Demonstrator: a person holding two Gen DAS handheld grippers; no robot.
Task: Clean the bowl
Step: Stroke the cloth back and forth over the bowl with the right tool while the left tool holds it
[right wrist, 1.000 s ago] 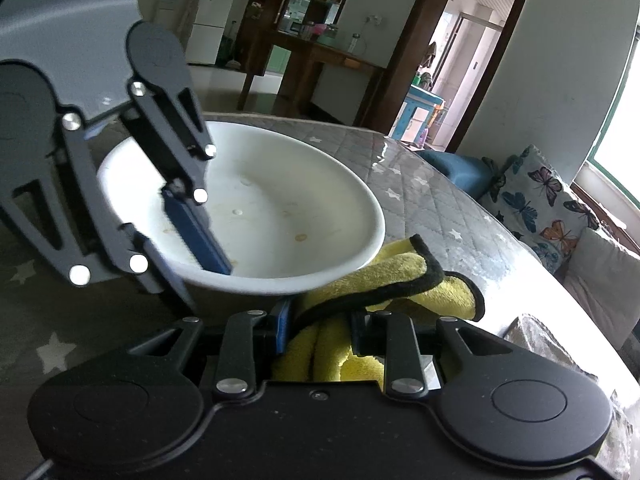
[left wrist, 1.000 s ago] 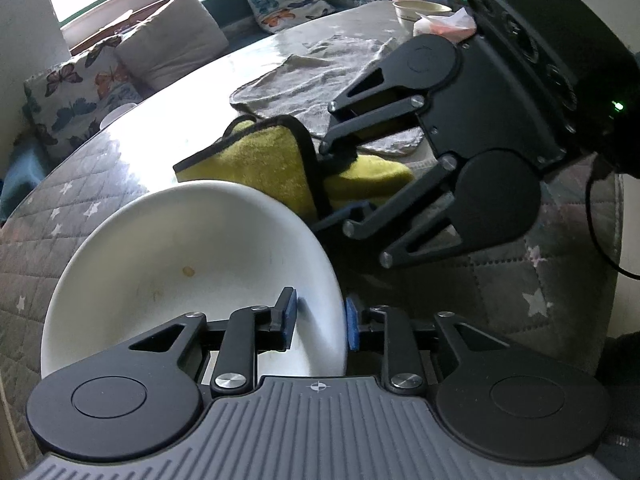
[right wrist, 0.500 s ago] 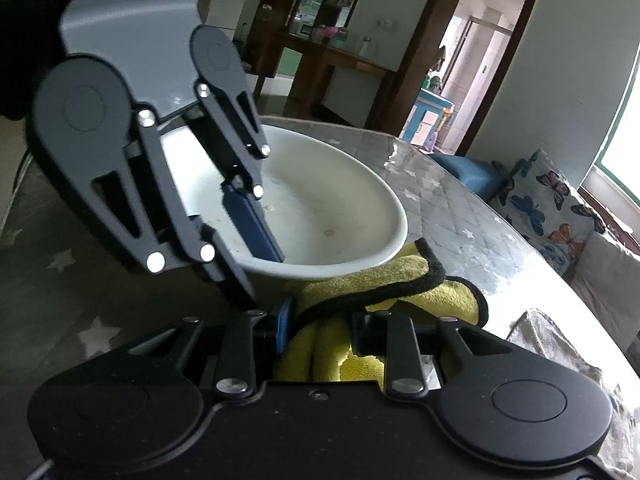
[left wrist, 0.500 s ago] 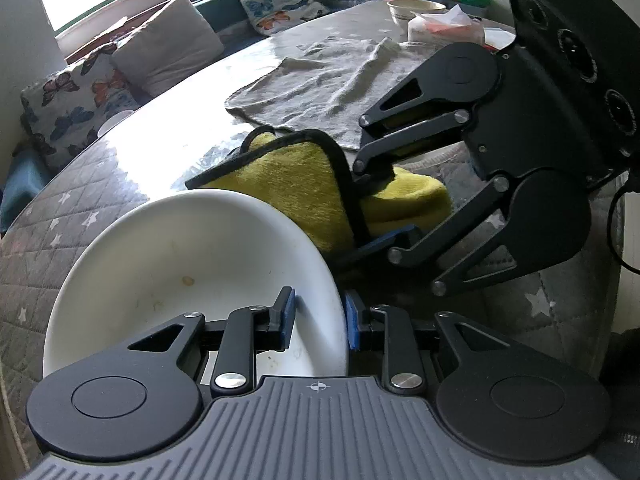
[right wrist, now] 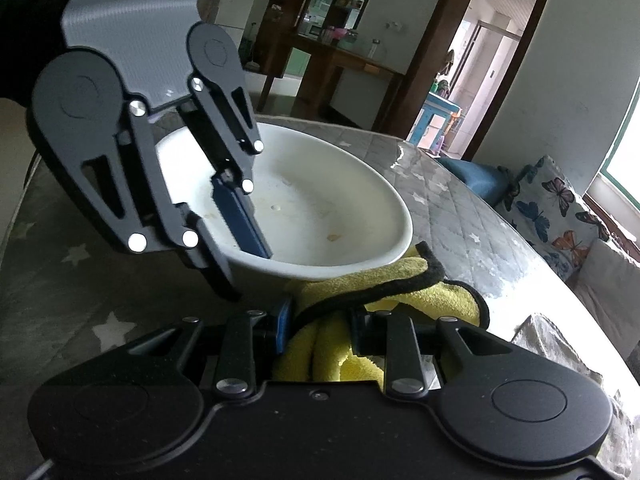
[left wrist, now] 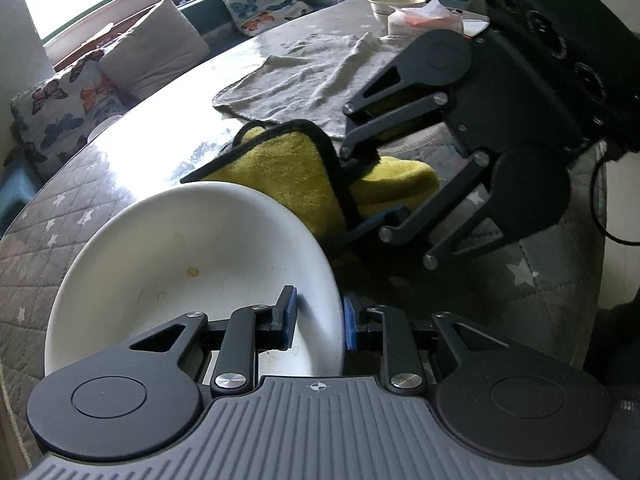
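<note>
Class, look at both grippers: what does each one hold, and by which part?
The left gripper holds the white bowl by its rim. The right gripper holds the yellow cloth by a bunched fold.

Your left gripper [left wrist: 316, 320] is clamped on the bowl [left wrist: 192, 256] rim at its near right edge; your right gripper [right wrist: 320, 326], further right, pinches the yellow cloth [right wrist: 400, 292].

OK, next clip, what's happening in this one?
A person works two handheld grippers at a quilted table. The left gripper clamps the rim of a white bowl, holding it tilted. The right gripper is shut on a yellow cloth beside the bowl. Food specks remain inside; wiping hasn't begun.
</note>
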